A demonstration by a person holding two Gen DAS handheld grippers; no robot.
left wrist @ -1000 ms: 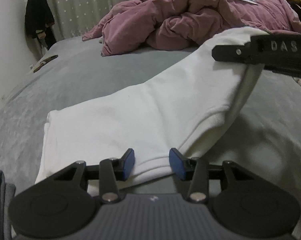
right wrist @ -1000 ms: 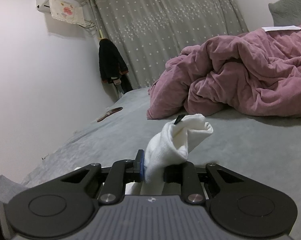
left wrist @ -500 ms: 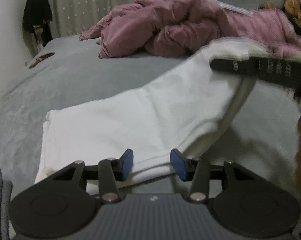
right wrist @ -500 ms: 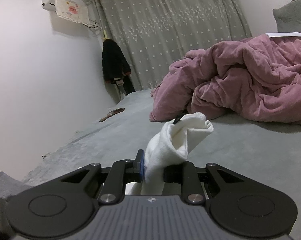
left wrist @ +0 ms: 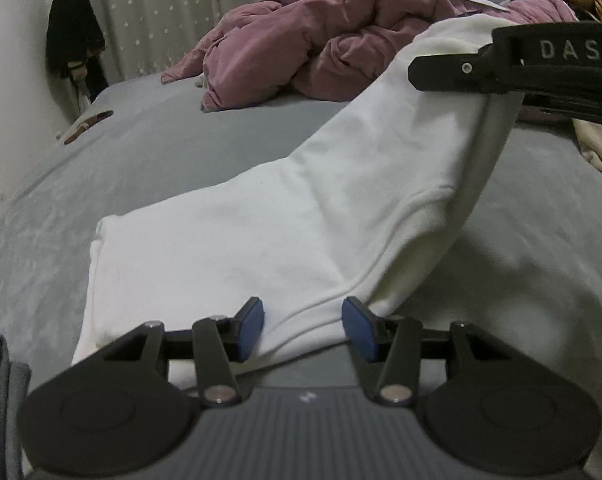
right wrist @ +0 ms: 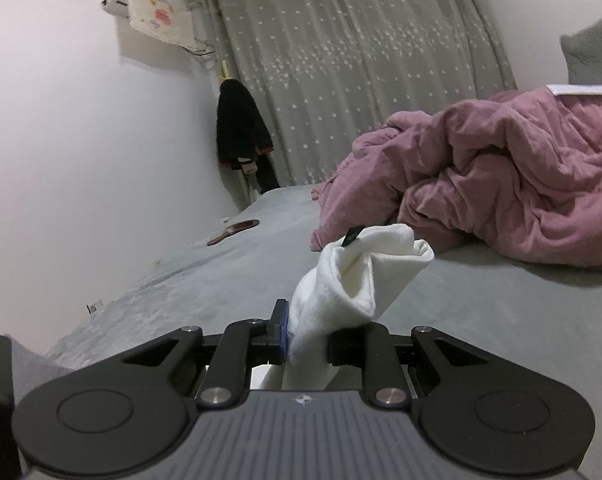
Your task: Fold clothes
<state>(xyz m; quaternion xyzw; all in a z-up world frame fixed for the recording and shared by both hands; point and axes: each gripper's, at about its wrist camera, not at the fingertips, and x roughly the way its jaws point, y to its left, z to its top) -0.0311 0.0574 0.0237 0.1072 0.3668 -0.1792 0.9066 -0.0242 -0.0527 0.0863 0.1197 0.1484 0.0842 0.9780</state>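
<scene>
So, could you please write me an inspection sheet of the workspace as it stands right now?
Surface: grey bed sheet, mostly flat.
Job's things: white garment, one end lying on the sheet, the other lifted.
Clutter: pink duvet heaped at the far side; brown brush-like item near the wall.
Grippers: left gripper open beside the garment's near edge; right gripper shut on the garment's bunched end.
Cables: wires under the air conditioner.
Surroundings: grey starred curtain, dark coat hanging, a person reclining far right.

Bare bed [left wrist: 149,168] left (open) — pink duvet [left wrist: 301,48] blocks beyond.
</scene>
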